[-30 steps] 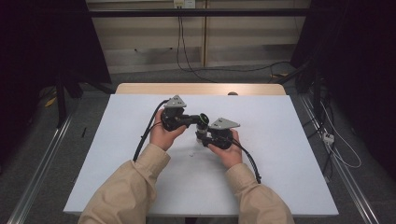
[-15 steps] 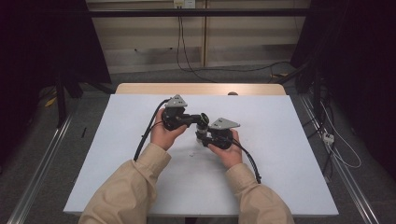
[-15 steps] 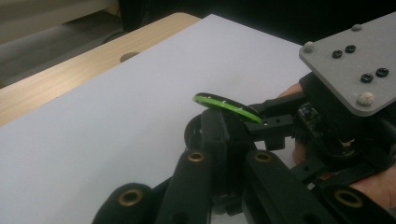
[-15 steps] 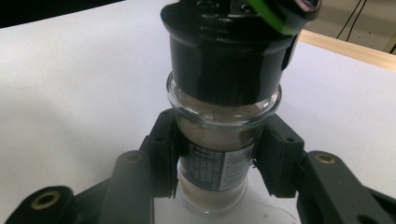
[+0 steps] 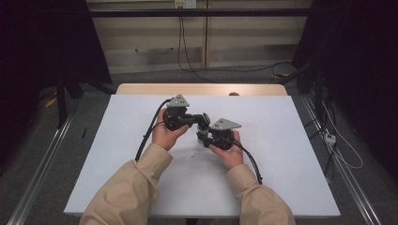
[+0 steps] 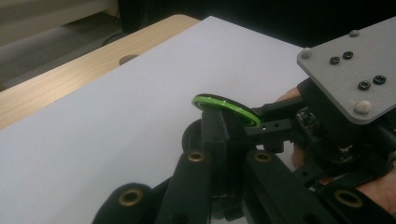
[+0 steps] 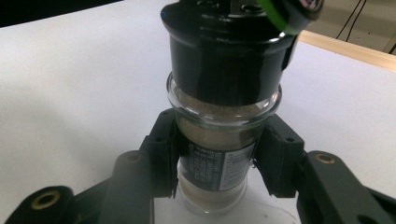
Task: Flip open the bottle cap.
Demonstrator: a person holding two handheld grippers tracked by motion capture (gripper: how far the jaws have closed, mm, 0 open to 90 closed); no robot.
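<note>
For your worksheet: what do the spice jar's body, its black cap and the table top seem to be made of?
Jar body: likely clear glass, glossy, with powder showing through. Black cap: probably smooth plastic with a soft sheen. Table top: matte white sheet, perhaps laminate, over a light wood-look edge.

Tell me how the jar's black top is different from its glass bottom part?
The black cap is dark and you cannot see through it; the glass body is clear and shows pale powder inside. The cap is wider than the glass body, which is slimmer and wears a dark label. The left gripper is closed on the cap, while the right gripper squeezes the glass body. Both are round and belong to one upright jar.
</note>
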